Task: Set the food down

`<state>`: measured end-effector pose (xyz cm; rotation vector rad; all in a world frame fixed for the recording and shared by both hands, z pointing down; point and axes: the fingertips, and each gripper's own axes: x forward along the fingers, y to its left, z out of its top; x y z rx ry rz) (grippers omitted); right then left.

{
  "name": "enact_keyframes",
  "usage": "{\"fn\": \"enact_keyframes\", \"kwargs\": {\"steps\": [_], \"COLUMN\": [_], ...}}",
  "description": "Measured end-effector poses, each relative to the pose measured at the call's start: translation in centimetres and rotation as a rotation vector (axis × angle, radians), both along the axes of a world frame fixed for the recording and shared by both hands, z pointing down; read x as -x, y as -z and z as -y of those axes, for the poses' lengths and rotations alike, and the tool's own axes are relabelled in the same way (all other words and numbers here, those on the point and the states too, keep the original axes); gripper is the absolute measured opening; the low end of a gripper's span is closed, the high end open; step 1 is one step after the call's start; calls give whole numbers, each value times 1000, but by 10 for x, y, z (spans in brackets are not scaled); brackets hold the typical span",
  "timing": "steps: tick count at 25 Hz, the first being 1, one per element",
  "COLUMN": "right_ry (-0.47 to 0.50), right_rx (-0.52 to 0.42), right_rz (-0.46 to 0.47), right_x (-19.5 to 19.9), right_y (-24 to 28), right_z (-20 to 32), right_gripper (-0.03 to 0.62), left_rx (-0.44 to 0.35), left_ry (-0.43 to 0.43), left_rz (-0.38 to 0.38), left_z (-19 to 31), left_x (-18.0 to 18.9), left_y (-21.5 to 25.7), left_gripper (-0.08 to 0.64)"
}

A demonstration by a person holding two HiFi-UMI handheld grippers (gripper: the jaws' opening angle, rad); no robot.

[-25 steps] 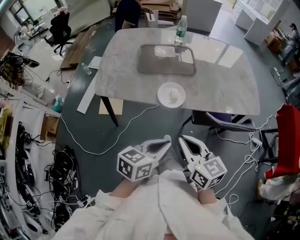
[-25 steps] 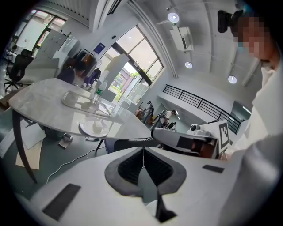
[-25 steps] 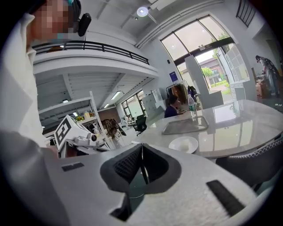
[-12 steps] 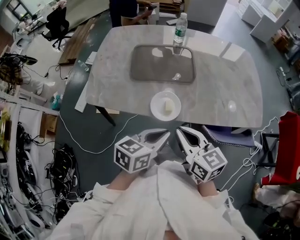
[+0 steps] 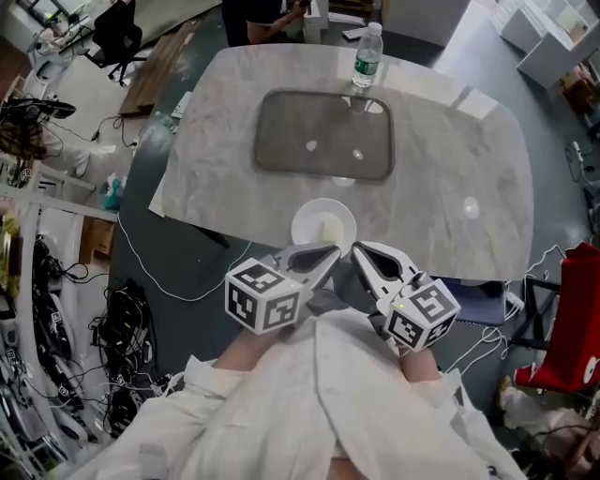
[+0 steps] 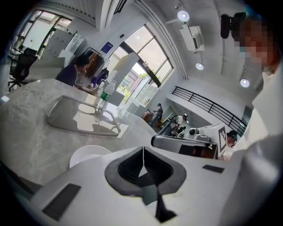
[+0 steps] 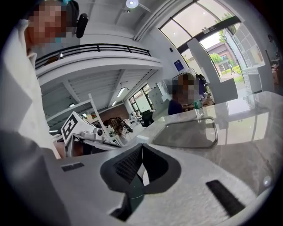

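Note:
A white plate [image 5: 323, 225] sits at the near edge of the marble table [image 5: 450, 178], with a pale piece of food [image 5: 330, 228] lying on it. My left gripper [image 5: 330, 253] and right gripper [image 5: 361, 251] hover side by side just short of the plate, tips almost over its near rim. Both are shut with nothing in them. In the left gripper view the left gripper's [image 6: 143, 150] jaws meet in a line, and the plate [image 6: 86, 154] shows past them. The right gripper's [image 7: 141, 148] jaws are likewise closed together.
A grey tray [image 5: 323, 141] lies mid-table, with a water bottle [image 5: 367, 56] behind it. A person [image 5: 262, 14] stands at the far side. Cables [image 5: 122, 347] cover the floor at left. A dark seat [image 5: 478, 291] and a red object [image 5: 577, 319] are at right.
The view has closed in on the table, so the plate now lies right in front of both gripper tips. Both grippers stay shut and side by side.

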<state>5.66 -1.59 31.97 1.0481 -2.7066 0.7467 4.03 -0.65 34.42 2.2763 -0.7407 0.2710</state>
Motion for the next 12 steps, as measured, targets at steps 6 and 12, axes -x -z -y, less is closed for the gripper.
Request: {"fn": "enact_keyframes", "kwargs": {"steps": [6,12], "right_ry": [31,38], "right_rx": [42,85], "right_rz": [-18,-15], "right_x": [2,6], "right_y": [-15,-28], "right_z": [13,18], "right_gripper": [3,3], "left_rx": [35,61], "left_ry": [6,13], "left_rz": [4,10], "left_z": [9,16], "left_x": [-1,4], "left_y": [-8,-14], "left_gripper": [17,17]}}
